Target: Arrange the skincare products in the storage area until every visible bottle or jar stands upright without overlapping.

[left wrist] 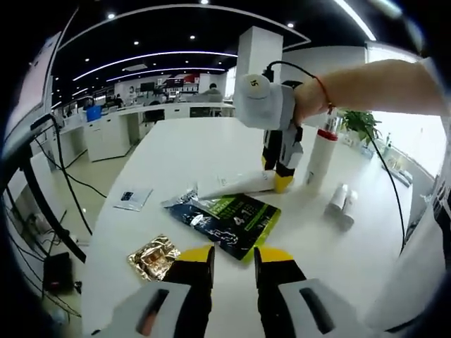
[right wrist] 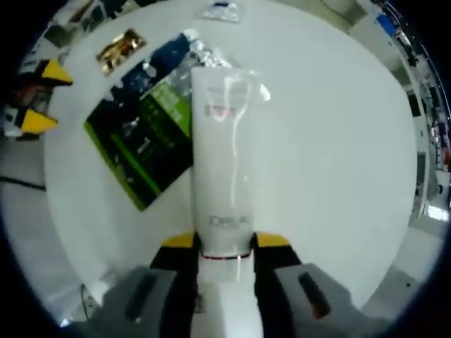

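White table [left wrist: 211, 148]; green pouch [left wrist: 229, 222]; gold sachet [left wrist: 153, 257]; upright bottle [left wrist: 321, 155]

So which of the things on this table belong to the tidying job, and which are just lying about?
Job:
white tube, held in the right claw
upright white bottle with red band
two small white bottles lying down

Lying about:
green and black pouch
gold foil packet
small sachet

Right gripper [left wrist: 282, 177] grips white tube [left wrist: 236, 184] beside green pouch [left wrist: 229, 222].

tube [right wrist: 224, 169]: glossy white plastic | green pouch [left wrist: 229, 220]: shiny film | gold sachet [left wrist: 153, 257]: probably crinkled foil
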`<state>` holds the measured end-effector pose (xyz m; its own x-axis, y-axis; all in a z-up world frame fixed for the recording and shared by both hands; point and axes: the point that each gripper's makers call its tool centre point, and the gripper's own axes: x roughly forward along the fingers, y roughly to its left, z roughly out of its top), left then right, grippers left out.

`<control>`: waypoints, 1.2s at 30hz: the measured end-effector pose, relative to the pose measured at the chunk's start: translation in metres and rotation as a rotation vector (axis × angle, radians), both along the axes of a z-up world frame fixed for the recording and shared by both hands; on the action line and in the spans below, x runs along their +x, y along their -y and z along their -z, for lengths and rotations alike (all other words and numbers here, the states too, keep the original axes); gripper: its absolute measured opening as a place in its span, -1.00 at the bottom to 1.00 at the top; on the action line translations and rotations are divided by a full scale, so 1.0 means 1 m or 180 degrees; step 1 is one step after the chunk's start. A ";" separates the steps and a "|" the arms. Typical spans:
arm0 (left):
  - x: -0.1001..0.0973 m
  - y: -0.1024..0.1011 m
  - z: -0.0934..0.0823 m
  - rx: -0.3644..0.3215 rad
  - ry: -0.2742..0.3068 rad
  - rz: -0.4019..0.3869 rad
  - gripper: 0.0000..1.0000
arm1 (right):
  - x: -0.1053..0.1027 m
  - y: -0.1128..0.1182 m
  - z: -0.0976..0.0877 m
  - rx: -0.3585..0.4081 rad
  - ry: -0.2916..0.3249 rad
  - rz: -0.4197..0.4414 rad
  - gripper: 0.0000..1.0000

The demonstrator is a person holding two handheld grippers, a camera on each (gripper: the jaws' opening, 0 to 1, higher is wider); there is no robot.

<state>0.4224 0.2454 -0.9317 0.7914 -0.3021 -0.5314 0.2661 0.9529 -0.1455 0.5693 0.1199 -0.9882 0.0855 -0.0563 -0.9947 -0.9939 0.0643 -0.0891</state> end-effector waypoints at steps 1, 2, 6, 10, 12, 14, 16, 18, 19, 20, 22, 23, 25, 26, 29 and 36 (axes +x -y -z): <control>0.000 0.000 -0.002 -0.0013 0.0020 0.0010 -0.54 | 0.000 0.000 0.000 -0.0021 0.0011 0.0021 -0.44; 0.000 0.000 -0.003 -0.0030 0.0029 0.0015 -0.54 | -0.001 0.000 0.000 -0.0047 0.0032 0.0040 -0.44; -0.001 0.000 -0.004 -0.0059 0.0032 0.0030 -0.54 | -0.001 0.001 -0.001 -0.0089 0.0059 0.0040 -0.44; 0.001 0.001 -0.008 -0.0061 0.0069 0.0062 -0.53 | 0.000 0.001 -0.001 -0.0109 0.0033 0.0045 -0.44; 0.001 0.001 -0.010 -0.0069 0.0094 0.0084 -0.53 | 0.000 0.001 -0.001 -0.0115 0.0024 0.0051 -0.44; 0.000 0.001 -0.010 -0.0077 0.0110 0.0099 -0.52 | 0.000 0.001 -0.001 -0.0134 0.0025 0.0044 -0.45; -0.001 0.000 -0.007 -0.0083 0.0094 0.0090 -0.52 | -0.001 0.001 -0.001 -0.0154 0.0044 0.0036 -0.45; -0.003 -0.002 -0.006 -0.0096 0.0103 0.0062 -0.52 | 0.000 0.001 -0.002 -0.0169 0.0091 0.0047 -0.46; -0.004 -0.002 -0.005 -0.0116 0.0100 0.0052 -0.52 | 0.000 0.001 -0.002 -0.0162 0.0109 0.0066 -0.46; -0.006 -0.002 -0.004 -0.0153 0.0084 0.0043 -0.52 | -0.001 0.001 -0.002 -0.0154 0.0136 0.0074 -0.46; -0.008 -0.002 -0.001 -0.0191 0.0060 0.0036 -0.52 | -0.002 0.002 -0.003 -0.0132 0.0226 0.0055 -0.47; -0.009 -0.002 0.001 -0.0203 0.0046 0.0030 -0.52 | -0.002 0.002 -0.004 -0.0119 0.0274 0.0055 -0.47; -0.012 -0.002 0.006 -0.0233 0.0001 0.0021 -0.52 | -0.002 0.001 -0.005 -0.0084 0.0433 0.0000 -0.47; -0.013 -0.002 0.008 -0.0246 -0.0018 0.0015 -0.52 | -0.002 0.001 -0.006 -0.0074 0.0499 -0.0020 -0.47; -0.016 -0.001 0.012 -0.0267 -0.0063 0.0024 -0.52 | -0.001 0.000 -0.009 -0.0040 0.0806 -0.0160 -0.47; -0.013 -0.004 0.018 -0.0237 -0.0121 0.0033 -0.52 | -0.009 -0.002 -0.012 0.0098 0.1251 -0.0488 -0.47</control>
<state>0.4097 0.2495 -0.9494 0.7676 -0.3501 -0.5369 0.2689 0.9363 -0.2260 0.5598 0.1219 -0.9757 0.4637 0.0160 -0.8858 -0.8830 -0.0732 -0.4636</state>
